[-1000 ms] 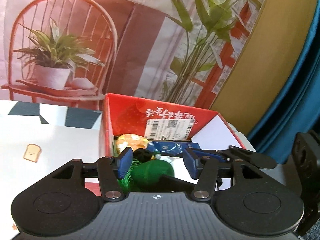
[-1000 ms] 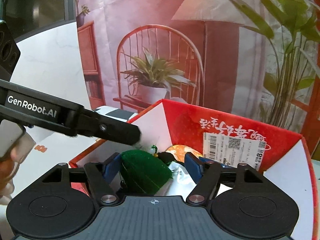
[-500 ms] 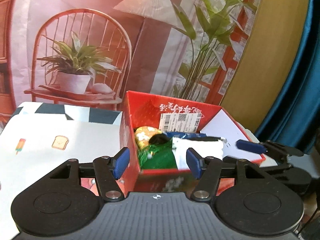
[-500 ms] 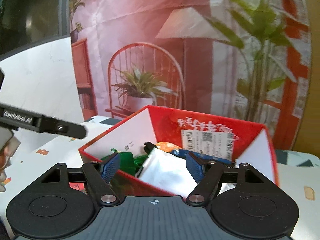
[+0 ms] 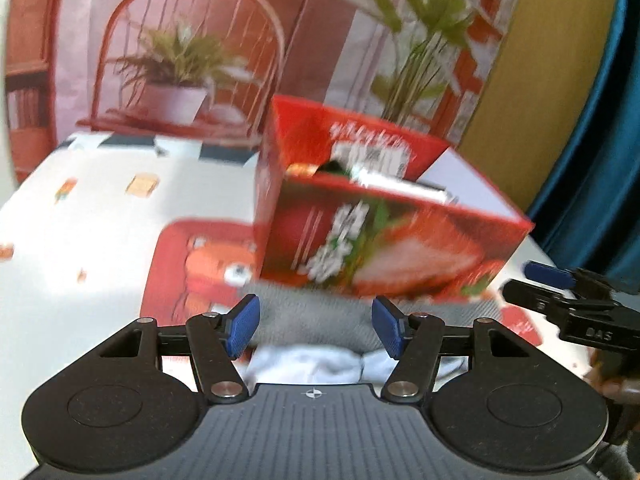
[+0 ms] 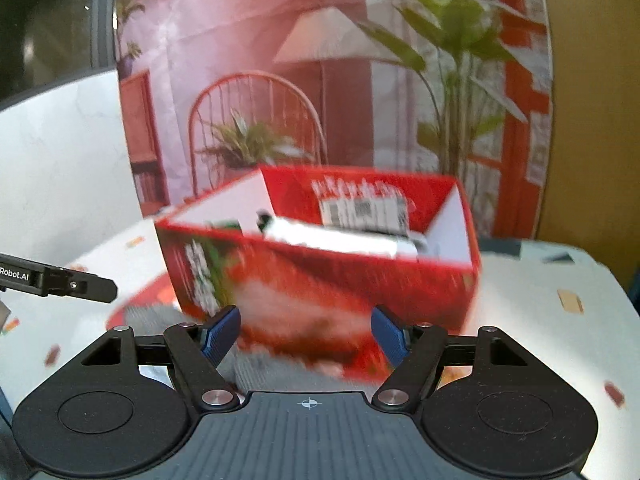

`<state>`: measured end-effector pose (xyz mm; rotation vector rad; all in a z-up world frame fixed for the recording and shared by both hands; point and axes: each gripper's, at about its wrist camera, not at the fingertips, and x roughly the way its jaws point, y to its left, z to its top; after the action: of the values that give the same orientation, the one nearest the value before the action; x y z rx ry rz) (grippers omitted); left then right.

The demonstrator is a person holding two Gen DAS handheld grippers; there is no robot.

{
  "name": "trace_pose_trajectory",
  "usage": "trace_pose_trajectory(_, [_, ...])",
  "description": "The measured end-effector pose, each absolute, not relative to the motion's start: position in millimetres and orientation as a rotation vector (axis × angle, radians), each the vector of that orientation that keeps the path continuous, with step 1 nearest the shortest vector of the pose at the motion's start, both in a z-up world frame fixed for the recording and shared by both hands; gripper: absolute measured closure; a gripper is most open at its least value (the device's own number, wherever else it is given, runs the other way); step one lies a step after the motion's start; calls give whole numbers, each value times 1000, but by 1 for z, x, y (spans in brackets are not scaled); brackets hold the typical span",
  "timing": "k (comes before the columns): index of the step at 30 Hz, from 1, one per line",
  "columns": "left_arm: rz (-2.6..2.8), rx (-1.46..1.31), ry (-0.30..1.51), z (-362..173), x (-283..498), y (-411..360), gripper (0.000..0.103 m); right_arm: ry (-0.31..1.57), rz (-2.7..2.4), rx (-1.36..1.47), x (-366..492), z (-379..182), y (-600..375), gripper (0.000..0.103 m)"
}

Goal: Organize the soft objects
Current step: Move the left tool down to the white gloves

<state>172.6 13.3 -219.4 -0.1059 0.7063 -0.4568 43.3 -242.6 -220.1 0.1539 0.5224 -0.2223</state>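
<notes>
White tabletop (image 5: 80, 248): pale cloth with small printed pictures carries everything, and a red mat (image 5: 176, 272) lies on it partly under the box.
Red box (image 5: 384, 248): strawberry print on the near wall, open top, standing at the middle of both views; blurred, so details inside are soft.
Box contents: a white soft piece (image 6: 340, 240) lies across the top, a bit of green (image 6: 226, 225) shows at the left corner, and something orange (image 5: 298, 169) peeks out at the far side.
Grey cloth (image 5: 316, 320): on the tabletop just in front of the box, not yet packed, right between the left claw's blue pads.
White cloth (image 5: 316, 362): bunched just below the grey one, nearest the camera.
Left claw (image 5: 316, 326): jaws moderately wide, holding nothing, poised above the grey cloth.
Right claw (image 6: 306, 334): jaws moderately wide too, empty, facing the box's near wall.
Step in hand: looks like the reach for the next loose piece.
Next move: probably lower onto the grey cloth, pinch a good fold, lift clear of the box's rim.
</notes>
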Motion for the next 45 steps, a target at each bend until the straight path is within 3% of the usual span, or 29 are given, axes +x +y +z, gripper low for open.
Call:
trace_pose_trajectory(6, [-398, -90, 751, -251, 170, 15, 39, 617, -289, 200, 13, -255, -242, 36])
trace_pose_trajectory(16, [-332, -64, 823, -276, 174, 17, 37, 652, -364, 319, 0, -287, -259, 49])
trace_pose_trajectory(23, [-318, -47, 816, -281, 173, 16, 8, 665, -368, 274, 6, -299, -255, 62])
trace_pose_trajectory(27, [-319, -41, 815, -283, 172, 14, 1, 661, -369, 241, 9, -302, -251, 64])
trace_pose_trajectory(45, [-291, 45, 810, -286, 169, 0, 0, 635, -360, 226, 8, -307, -250, 64])
